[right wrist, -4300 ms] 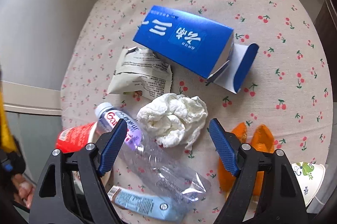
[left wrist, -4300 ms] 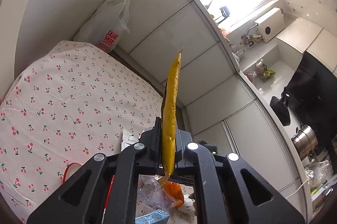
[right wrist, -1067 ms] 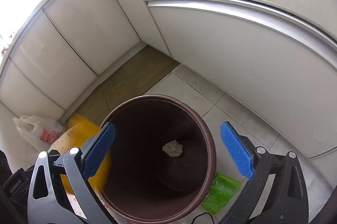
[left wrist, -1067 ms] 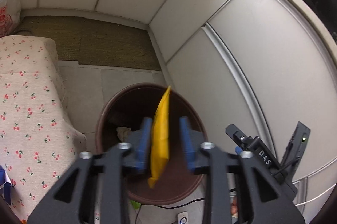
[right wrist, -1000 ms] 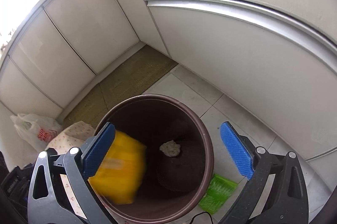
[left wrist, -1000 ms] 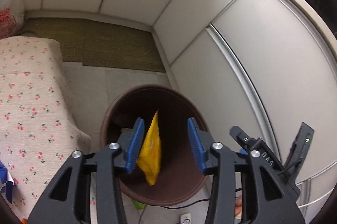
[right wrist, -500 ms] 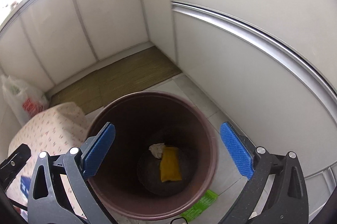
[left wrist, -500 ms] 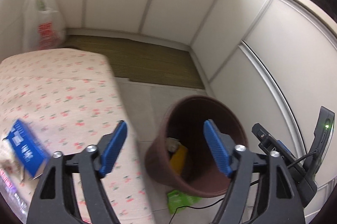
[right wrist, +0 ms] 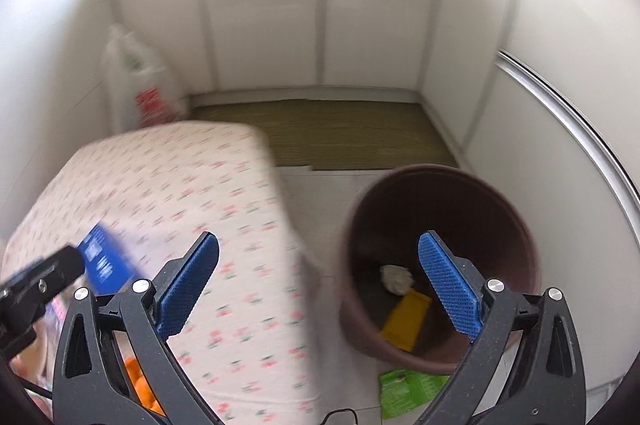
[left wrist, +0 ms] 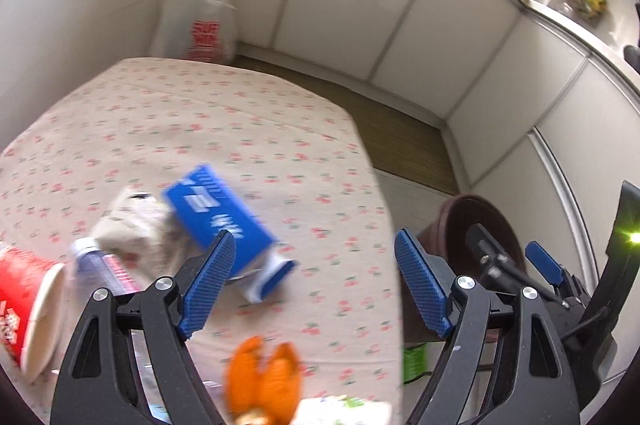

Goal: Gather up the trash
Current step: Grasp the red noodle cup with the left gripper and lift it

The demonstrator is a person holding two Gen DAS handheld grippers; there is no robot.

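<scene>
My left gripper point(left wrist: 316, 281) is open and empty above the cherry-print table point(left wrist: 240, 121). On the table lie a blue carton point(left wrist: 218, 217), a crumpled pale wrapper point(left wrist: 128, 225), a plastic bottle point(left wrist: 100, 267), a red paper cup point(left wrist: 24, 301) and orange peel point(left wrist: 264, 377). My right gripper point(right wrist: 316, 285) is open and empty, between the table's edge point(right wrist: 280, 193) and the brown bin point(right wrist: 440, 209). In the bin lie a yellow packet point(right wrist: 404, 319) and a white tissue wad point(right wrist: 394, 279).
A white shopping bag point(left wrist: 198, 13) stands against the wall behind the table. A green wrapper point(right wrist: 404, 389) lies on the floor by the bin. White cabinet doors point(right wrist: 320, 13) close off the back and right. A brown mat point(right wrist: 320, 133) covers the far floor.
The yellow packet left my left gripper and fell into the bin. Both grippers have since swung left from the bin towards the table. Both views are blurred by motion.
</scene>
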